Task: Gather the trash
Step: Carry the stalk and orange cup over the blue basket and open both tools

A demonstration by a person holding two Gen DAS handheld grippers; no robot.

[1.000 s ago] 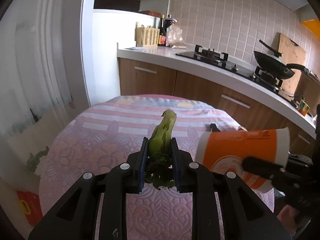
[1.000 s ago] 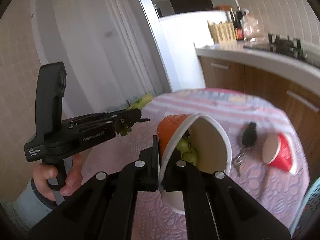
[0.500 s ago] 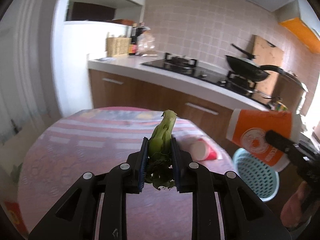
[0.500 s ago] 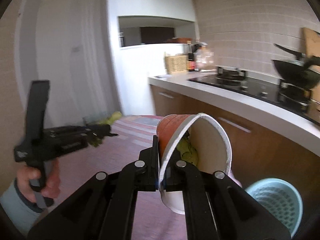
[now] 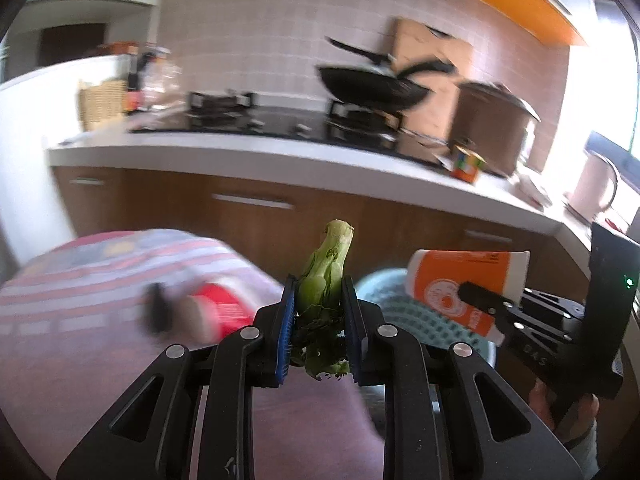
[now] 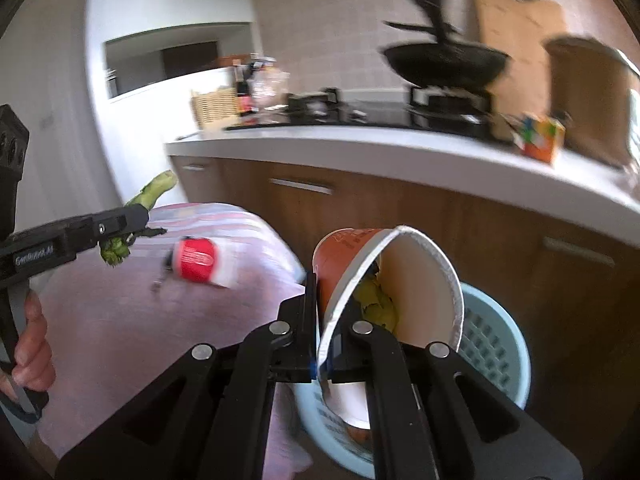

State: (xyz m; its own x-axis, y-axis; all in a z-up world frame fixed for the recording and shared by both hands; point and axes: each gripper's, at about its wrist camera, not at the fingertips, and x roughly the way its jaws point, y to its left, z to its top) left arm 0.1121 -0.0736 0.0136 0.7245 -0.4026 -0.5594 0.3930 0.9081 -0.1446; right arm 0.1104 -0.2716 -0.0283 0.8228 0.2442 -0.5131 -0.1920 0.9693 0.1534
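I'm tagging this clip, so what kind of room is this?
A home kitchen, most likely: a wok sits on a gas hob set in a white counter over wood cabinets.

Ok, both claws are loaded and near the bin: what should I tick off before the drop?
1. Left claw shut on the vegetable stalk: ok.
2. Right claw shut on the rim of the orange paper cup: ok.
3. Cup over the blue basket: ok, the basket shows directly behind and under it.
4. Stalk over the basket: not ok, it sits at the table edge, left of the basket.
5. Scraps inside the cup: ok, visible in the right wrist view.
6. Table trash finished: not ok, a red cup lies on its side on the tablecloth.
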